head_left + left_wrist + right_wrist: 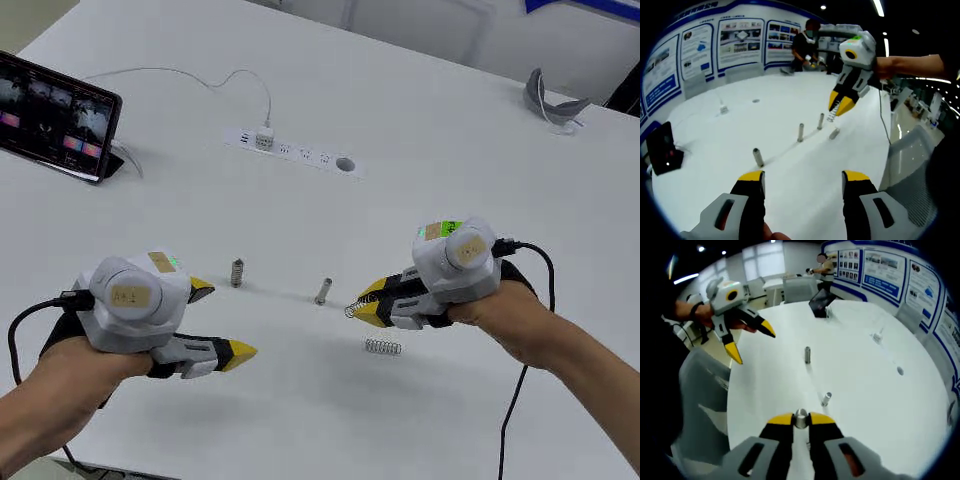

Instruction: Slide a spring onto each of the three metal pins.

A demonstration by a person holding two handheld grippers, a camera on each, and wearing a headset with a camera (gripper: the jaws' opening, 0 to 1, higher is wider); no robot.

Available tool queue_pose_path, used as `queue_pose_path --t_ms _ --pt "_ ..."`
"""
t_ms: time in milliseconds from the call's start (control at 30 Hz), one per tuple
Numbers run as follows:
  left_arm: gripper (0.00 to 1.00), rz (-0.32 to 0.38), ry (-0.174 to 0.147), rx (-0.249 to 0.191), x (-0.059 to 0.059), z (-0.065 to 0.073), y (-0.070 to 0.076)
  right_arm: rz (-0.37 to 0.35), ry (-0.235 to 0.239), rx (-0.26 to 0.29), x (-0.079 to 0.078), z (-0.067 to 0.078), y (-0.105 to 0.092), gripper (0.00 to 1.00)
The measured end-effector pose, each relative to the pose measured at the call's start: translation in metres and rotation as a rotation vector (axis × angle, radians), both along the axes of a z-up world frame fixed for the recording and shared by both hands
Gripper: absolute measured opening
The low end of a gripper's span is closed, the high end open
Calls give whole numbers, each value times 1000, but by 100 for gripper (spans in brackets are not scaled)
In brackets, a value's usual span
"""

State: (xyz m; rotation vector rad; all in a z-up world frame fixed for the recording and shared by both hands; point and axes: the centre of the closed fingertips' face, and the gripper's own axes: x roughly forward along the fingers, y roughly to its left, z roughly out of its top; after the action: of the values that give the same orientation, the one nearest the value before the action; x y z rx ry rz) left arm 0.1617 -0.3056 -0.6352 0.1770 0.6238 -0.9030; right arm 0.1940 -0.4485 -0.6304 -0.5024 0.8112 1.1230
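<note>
Clearance over the surface (420, 130). The left pin (237, 272) and the middle pin (323, 291) are standing upright and well apart, leaving an open lane of bare surface between them. The left gripper (222, 320), jaws spread, is hovering near the left pin. The right gripper (362, 303), clamping a spring (355, 308), is crowding the middle pin from the right. A loose spring (382, 346) is lying flat near that gripper. The power strip (290, 152) and tablet (58, 115) are sitting far back, well clear of the pins.

L tool (224, 320) jaws apart, R tool (362, 304) clamped.
</note>
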Motion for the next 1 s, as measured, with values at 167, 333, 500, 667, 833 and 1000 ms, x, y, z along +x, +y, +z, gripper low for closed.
queue_pose_path --t_ms 167,333,500,667,833,1000 --pt "67 17 13 1 0 -3 5 8 3 -8 7 -2 1 13" --pt "69 34 19 -4 -2 -3 9 11 4 -16 15 -5 2 13" --pt "70 47 28 -8 -3 -4 14 5 10 -21 24 -9 2 13" --pt "71 58 40 -10 -5 -6 18 5 12 -22 32 -11 4 13" --pt "73 59 36 -13 -7 -5 20 9 12 -28 40 -15 7 13" --pt "74 62 43 -17 -9 -5 22 17 11 -32 48 -17 10 13"
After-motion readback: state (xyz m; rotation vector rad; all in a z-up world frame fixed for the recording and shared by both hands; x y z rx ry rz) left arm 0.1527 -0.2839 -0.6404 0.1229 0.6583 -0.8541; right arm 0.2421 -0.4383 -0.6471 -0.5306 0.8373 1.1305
